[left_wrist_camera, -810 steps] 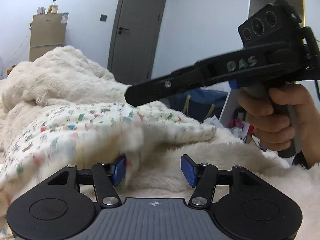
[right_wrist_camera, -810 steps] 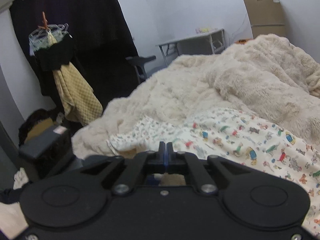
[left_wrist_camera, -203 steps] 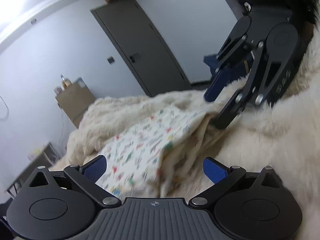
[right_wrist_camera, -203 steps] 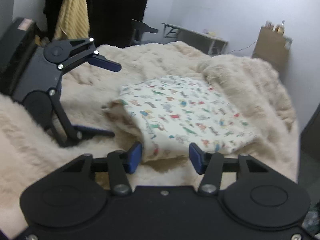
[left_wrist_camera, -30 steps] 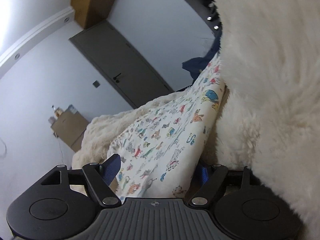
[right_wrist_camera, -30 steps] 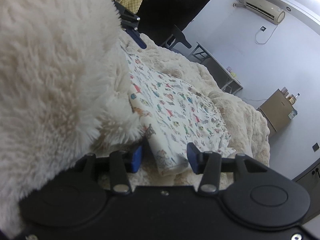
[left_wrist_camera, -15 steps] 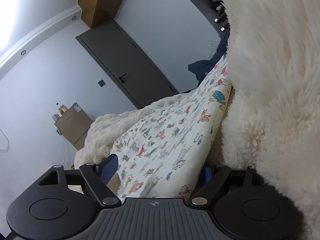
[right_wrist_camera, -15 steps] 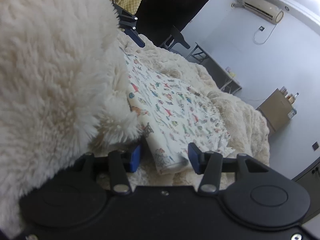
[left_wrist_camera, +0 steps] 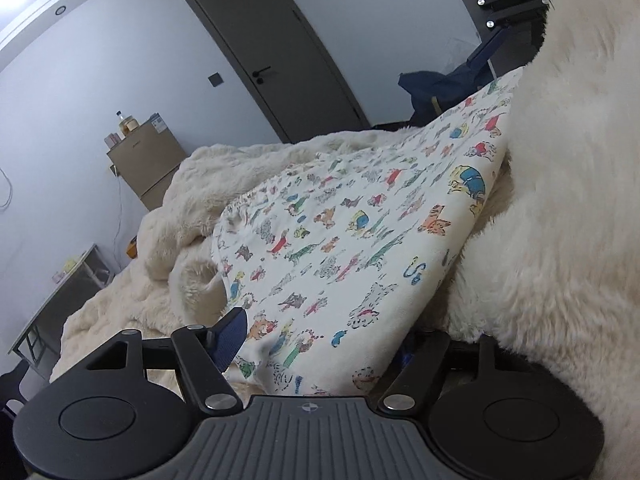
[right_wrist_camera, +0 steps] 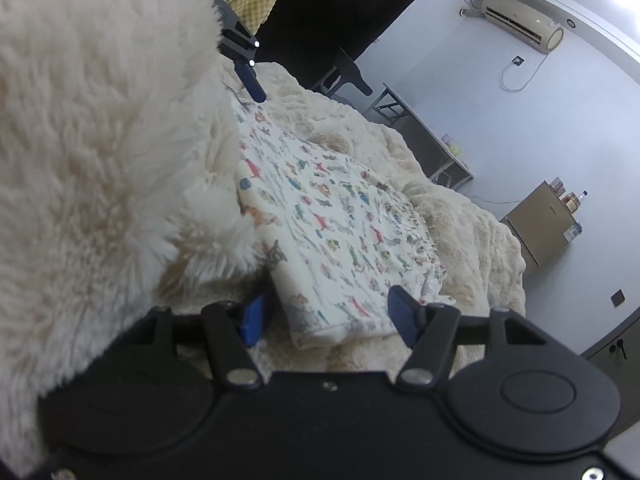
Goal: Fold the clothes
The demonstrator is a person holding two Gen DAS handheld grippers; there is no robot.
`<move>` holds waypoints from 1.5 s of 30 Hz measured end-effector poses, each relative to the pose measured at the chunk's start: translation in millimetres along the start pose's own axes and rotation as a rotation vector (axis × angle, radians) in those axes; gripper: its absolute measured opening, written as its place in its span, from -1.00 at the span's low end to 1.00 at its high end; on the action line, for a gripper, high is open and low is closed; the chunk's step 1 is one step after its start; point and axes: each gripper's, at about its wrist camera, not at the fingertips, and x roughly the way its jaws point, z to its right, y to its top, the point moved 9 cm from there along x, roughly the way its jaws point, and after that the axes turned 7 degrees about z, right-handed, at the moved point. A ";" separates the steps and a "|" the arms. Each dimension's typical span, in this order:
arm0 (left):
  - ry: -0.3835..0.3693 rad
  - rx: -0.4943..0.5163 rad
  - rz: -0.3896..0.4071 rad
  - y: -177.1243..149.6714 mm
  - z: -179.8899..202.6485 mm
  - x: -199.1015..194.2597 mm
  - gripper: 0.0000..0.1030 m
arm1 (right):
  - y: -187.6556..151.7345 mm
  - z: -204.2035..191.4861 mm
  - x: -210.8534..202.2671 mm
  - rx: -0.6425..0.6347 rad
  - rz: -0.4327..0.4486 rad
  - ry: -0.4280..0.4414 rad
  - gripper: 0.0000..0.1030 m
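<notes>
The folded cartoon-print garment (left_wrist_camera: pixel 360 240) lies on the cream fluffy blanket (left_wrist_camera: pixel 560 200). My left gripper (left_wrist_camera: pixel 320 344) is open, its fingers on either side of the garment's near corner; its right finger is mostly hidden under cloth and fur. In the right wrist view the same garment (right_wrist_camera: pixel 332 232) lies flat, and my right gripper (right_wrist_camera: pixel 328 316) is open with its blue pads astride the near folded edge. Each gripper shows far off in the other's view, at the garment's opposite end.
The blanket (right_wrist_camera: pixel 100 140) bulges high beside both grippers and blocks much of each view. A grey door (left_wrist_camera: pixel 272 52), a small brown fridge (right_wrist_camera: pixel 540 224), a folding desk (right_wrist_camera: pixel 424 136) and a blue bag (left_wrist_camera: pixel 436 88) stand around the bed.
Both grippers have tilted and the views have levelled a little. The right gripper's jaws have spread slightly wider around the garment edge. The garment has not moved.
</notes>
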 end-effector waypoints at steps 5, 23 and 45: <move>-0.001 -0.010 0.001 -2.6 1.9 -4.0 0.26 | 0.1 -0.5 1.2 0.003 0.006 0.002 0.19; -0.017 -0.025 -0.010 -6.1 1.2 -0.9 0.27 | -3.0 -2.7 7.0 0.031 -0.003 0.024 0.10; -0.163 0.102 0.281 -7.1 8.9 -10.9 -0.25 | 3.7 -9.6 3.4 -0.055 0.049 0.097 -0.14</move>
